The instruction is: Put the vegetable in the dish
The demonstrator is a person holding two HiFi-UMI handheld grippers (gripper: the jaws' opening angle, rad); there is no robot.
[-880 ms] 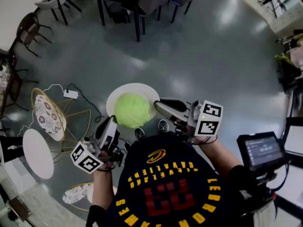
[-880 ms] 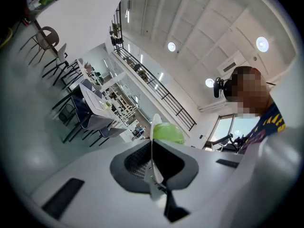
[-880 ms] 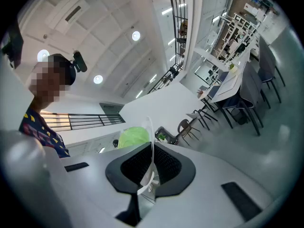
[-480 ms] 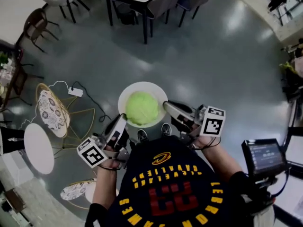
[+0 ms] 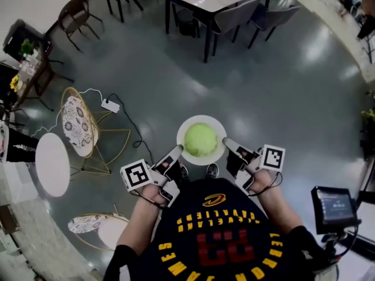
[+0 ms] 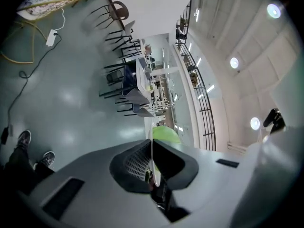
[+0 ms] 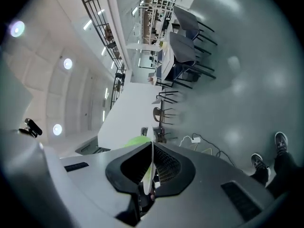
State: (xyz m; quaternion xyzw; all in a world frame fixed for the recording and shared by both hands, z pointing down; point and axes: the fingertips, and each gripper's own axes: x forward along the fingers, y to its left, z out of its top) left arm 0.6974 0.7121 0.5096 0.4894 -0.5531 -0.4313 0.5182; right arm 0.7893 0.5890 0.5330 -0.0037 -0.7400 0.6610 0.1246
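I have both grippers clamped on one white dish (image 5: 183, 142) held above the grey floor (image 5: 281, 92); the left gripper (image 5: 177, 151) has its jaws shut on the rim at its own side, and in the left gripper view that rim runs edge-on as a thin pale line between the ribbed pads; the right gripper (image 5: 225, 140) is shut on the opposite rim in the same way, the plate edge standing upright between its jaws in the right gripper view; the vegetable (image 5: 200, 139), a round pale green head, sits in the middle of the dish, between the two grippers and just beyond each pair of jaw tips; each gripper carries its black-and-white marker cube (image 5: 136, 174) behind the jaws, patterns only, no letters; below the grippers my dark shirt (image 5: 214, 239) shows a large red 23 and yellow lettering, upside down to the head camera, that seems to read CLEVELAND CAVALIERS; a pair of shoes (image 5: 212, 170) shows just under the dish; well off to the right gripper's outer side a small screen (image 5: 335, 202) glows, its writing too small to read.
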